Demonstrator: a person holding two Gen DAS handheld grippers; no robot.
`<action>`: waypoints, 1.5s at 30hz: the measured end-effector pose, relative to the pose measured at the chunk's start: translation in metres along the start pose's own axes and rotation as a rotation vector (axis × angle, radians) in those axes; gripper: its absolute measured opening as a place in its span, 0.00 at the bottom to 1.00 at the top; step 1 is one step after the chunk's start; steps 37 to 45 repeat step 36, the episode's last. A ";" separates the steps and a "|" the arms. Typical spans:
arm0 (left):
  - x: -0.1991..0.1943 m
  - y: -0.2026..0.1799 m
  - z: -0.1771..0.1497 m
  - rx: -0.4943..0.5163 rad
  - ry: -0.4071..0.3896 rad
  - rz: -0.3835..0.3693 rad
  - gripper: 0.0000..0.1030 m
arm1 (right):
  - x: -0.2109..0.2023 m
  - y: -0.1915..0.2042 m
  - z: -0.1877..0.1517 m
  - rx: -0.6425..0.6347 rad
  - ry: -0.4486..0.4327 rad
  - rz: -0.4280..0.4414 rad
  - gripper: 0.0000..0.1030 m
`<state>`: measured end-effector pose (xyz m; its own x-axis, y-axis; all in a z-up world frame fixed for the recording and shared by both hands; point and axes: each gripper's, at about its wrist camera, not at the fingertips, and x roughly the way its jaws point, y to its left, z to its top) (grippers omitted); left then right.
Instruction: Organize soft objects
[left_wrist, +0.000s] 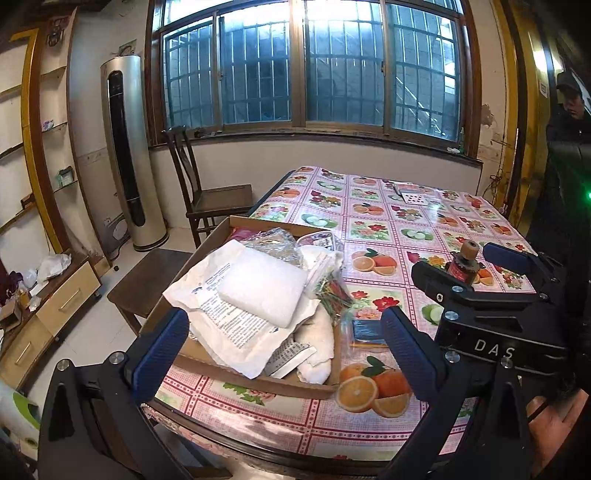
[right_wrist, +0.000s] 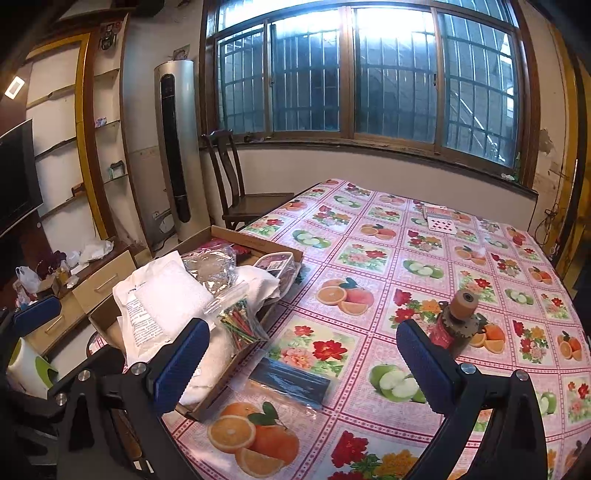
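Note:
A shallow cardboard box (left_wrist: 258, 382) at the table's left edge holds a white padded pack (left_wrist: 262, 284) on a printed white bag, a crinkled foil bag (left_wrist: 273, 240), a white towel (left_wrist: 314, 358) and a clear bag of coloured ties (left_wrist: 332, 293). A dark blue packet (right_wrist: 291, 380) lies on the tablecloth just right of the box (right_wrist: 207, 402). My left gripper (left_wrist: 284, 354) is open above the box's near end, holding nothing. My right gripper (right_wrist: 304, 365) is open over the blue packet, also empty. It shows from the side (left_wrist: 467, 266) in the left wrist view.
A small red bottle with a cork top (right_wrist: 454, 321) stands just past my right fingertip. Playing cards (right_wrist: 441, 221) lie far across the fruit-print table (right_wrist: 406, 236). A wooden chair (left_wrist: 207, 192), a stool (left_wrist: 147, 280) and a tower air conditioner (left_wrist: 129, 155) stand left. A person (left_wrist: 569, 122) stands at right.

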<state>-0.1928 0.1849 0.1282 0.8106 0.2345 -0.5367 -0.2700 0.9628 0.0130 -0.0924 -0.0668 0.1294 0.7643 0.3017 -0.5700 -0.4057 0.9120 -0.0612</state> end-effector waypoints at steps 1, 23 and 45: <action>0.000 -0.007 0.001 0.008 -0.002 -0.013 1.00 | -0.005 -0.006 -0.001 0.001 -0.010 -0.016 0.99; 0.080 -0.201 0.009 0.142 0.130 -0.309 1.00 | -0.018 -0.220 -0.072 0.354 0.083 -0.356 1.00; 0.105 -0.225 0.007 0.220 0.079 -0.314 1.00 | 0.008 -0.248 -0.086 0.400 0.120 -0.375 1.00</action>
